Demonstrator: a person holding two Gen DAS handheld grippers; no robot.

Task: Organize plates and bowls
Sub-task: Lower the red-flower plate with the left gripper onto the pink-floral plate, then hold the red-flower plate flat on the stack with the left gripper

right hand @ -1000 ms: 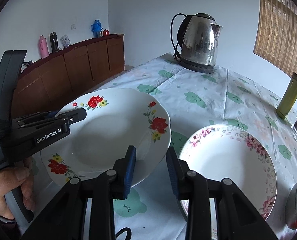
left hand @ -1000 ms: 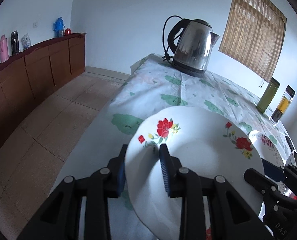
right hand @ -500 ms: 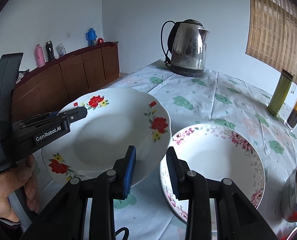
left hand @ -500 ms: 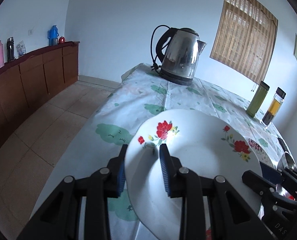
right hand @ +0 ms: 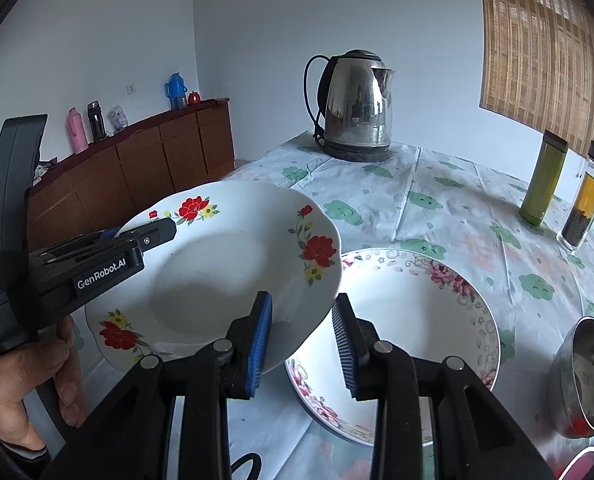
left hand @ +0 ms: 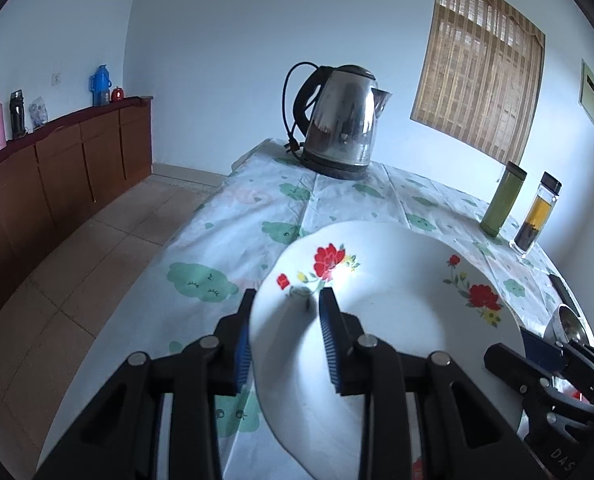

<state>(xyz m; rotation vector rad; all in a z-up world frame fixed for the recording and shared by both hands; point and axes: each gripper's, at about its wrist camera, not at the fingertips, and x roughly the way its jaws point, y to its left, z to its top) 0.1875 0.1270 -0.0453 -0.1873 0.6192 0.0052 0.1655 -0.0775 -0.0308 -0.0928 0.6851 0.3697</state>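
Observation:
A white plate with red flowers is held in the air above the table by both grippers. My left gripper is shut on its left rim; it also shows in the right wrist view. My right gripper is shut on the plate's right rim, and its black body shows in the left wrist view. A larger white plate with pink flowers lies on the table, partly under the held plate. A steel bowl sits at the right.
A steel kettle stands at the table's far end. A green bottle and a tea bottle stand at the far right. A wooden sideboard lines the left wall. The table has a floral cloth.
Both grippers have lifted the red-flower plate and carried it right, so it now overlaps the pink-flower plate's left edge. Grips are unchanged.

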